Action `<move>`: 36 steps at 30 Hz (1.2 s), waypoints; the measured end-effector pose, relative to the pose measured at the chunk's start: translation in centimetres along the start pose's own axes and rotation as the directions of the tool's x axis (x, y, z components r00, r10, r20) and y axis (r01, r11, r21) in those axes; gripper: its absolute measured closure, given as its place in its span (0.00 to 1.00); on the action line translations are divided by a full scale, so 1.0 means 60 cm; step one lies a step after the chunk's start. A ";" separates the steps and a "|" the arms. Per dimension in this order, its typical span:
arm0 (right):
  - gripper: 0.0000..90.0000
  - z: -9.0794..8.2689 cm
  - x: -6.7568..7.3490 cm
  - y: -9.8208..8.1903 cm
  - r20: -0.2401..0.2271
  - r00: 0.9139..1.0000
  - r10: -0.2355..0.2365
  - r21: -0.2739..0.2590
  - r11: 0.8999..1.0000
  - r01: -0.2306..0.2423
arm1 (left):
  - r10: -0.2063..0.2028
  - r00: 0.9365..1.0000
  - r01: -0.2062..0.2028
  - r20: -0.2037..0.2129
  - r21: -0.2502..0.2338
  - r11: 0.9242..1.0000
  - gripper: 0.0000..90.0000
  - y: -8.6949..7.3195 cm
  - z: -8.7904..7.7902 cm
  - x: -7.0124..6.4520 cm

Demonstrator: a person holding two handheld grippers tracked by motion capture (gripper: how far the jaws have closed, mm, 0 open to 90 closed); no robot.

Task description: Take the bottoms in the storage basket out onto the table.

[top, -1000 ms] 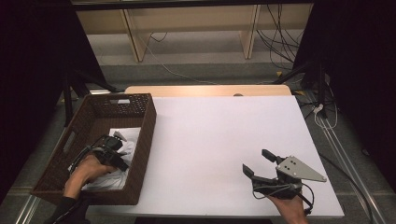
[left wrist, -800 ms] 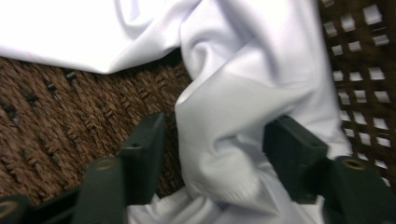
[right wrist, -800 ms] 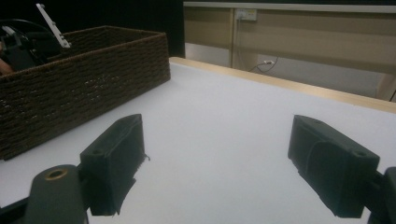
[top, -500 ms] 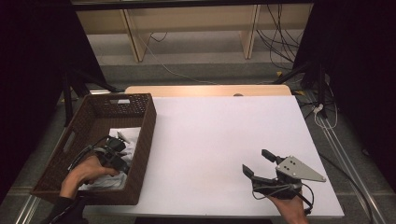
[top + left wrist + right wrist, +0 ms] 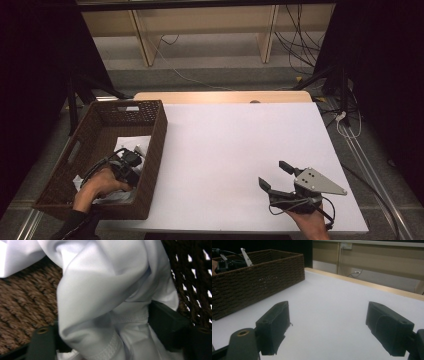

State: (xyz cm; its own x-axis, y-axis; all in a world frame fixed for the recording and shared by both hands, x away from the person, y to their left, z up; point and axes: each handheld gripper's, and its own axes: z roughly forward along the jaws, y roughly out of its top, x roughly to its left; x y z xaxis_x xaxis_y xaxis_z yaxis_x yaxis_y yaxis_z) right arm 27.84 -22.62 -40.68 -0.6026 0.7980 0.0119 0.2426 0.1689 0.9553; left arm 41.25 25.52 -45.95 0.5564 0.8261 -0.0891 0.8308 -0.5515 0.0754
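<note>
A white table (image 5: 235, 150) stands before shelving; the left gripper (image 5: 105, 325), jaws just closing, clamps white cloth (image 5: 100, 290) inside the basket (image 5: 155, 135); the right gripper (image 5: 329, 332) rests apart.

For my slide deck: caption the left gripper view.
Left gripper straddling bunched white fabric inside the brown woven basket.

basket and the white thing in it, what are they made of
Basket: dark brown woven fibre, probably wicker or seagrass, with a matte, ropy weave and open gaps. White cloth: smooth, slightly shiny knit fabric, judging by soft folds and a stitched hem.
</note>
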 end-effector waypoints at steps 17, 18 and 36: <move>0.23 0.001 -0.002 0.000 0.006 1.000 -0.005 0.010 1.000 0.005 | -0.056 0.998 0.058 0.020 -0.136 0.989 0.87 -0.015 -0.023 0.030; 0.23 0.001 -0.002 0.000 0.006 1.000 -0.005 0.010 1.000 0.005 | -0.055 0.998 0.059 0.029 -0.155 0.986 0.87 -0.015 -0.028 0.031; 0.23 -0.001 -0.003 0.000 0.014 1.000 -0.007 0.010 1.000 0.007 | -0.079 0.992 0.122 0.101 -0.553 0.824 0.87 -0.043 -0.151 0.026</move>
State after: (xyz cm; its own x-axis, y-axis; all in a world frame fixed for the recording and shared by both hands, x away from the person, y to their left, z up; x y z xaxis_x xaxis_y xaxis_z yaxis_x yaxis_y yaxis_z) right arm 27.89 -22.80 -40.64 -0.5936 0.8048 0.0006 0.2460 0.1807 0.9523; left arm 39.84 29.31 -37.28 0.4871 0.8514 -0.1943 0.7453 -0.2893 0.6007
